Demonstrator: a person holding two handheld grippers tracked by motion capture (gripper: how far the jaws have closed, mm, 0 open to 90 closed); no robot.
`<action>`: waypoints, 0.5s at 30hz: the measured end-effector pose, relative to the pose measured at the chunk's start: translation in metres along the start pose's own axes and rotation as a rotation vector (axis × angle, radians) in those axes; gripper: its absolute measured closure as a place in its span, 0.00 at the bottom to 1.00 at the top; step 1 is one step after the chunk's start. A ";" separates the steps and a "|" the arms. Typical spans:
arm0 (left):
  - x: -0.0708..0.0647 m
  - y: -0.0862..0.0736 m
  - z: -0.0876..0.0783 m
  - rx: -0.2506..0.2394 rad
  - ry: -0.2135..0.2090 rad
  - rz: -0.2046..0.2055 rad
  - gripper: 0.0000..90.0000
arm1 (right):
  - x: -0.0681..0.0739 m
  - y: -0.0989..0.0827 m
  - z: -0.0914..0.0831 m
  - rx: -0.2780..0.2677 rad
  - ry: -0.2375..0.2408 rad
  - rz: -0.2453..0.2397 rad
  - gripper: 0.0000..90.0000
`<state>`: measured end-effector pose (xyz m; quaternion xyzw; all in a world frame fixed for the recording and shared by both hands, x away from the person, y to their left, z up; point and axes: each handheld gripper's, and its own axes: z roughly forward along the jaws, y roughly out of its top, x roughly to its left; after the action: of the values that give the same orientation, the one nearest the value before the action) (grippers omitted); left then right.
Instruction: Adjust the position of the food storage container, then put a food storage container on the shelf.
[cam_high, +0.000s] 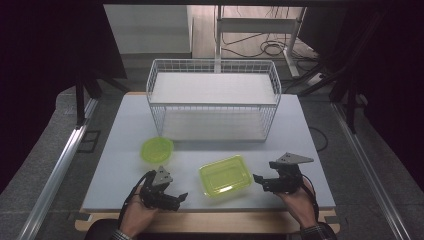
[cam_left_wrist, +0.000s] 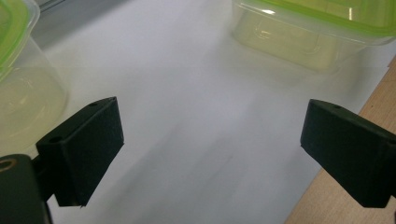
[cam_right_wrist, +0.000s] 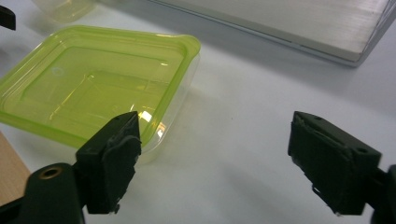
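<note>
Both claws stand released with nothing between their pads. The left gripper (cam_high: 176, 196) rests near the table's front edge, its jaws spread wide over bare white surface in the left gripper view; the right gripper (cam_high: 261, 181) mirrors it on the other side, jaws equally agape. Between them, at the left gripper's 2 o'clock and the right gripper's 9 o'clock, sits the rectangular lidded container (cam_high: 225, 175) — clear tub, lime-green lid — free of both claws. The right gripper view shows its near corner just beyond the left-hand pad (cam_right_wrist: 114, 158), close but apart. Farther out, at 11 o'clock from the left gripper, stands the round lidded container (cam_high: 157, 149), and beyond both, at 12 o'clock, the white wire basket (cam_high: 212, 102) with a pale board inside. The likely step is a fresh grasp on the rectangular container — best done by bringing a claw square to one short side, pads low on the tub wall rather than on the flexible lid rim, and closing gently so the thin plastic neither buckles nor skids across the table (cam_high: 120, 165).
</note>
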<state>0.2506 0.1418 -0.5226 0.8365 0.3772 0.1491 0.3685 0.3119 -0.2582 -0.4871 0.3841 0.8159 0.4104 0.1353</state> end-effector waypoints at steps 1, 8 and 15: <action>0.000 0.000 0.000 -0.006 0.004 0.003 0.06 | 0.000 0.000 0.000 0.000 0.004 0.001 0.15; 0.002 -0.002 -0.001 -0.040 0.060 0.027 0.03 | 0.001 -0.002 0.006 -0.002 0.019 0.024 0.06; 0.000 -0.001 0.002 -0.043 0.068 0.027 0.03 | 0.002 0.002 0.011 -0.007 0.008 0.034 0.05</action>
<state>0.2511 0.1415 -0.5249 0.8278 0.3749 0.1906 0.3713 0.3176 -0.2499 -0.4927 0.3956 0.8085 0.4169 0.1263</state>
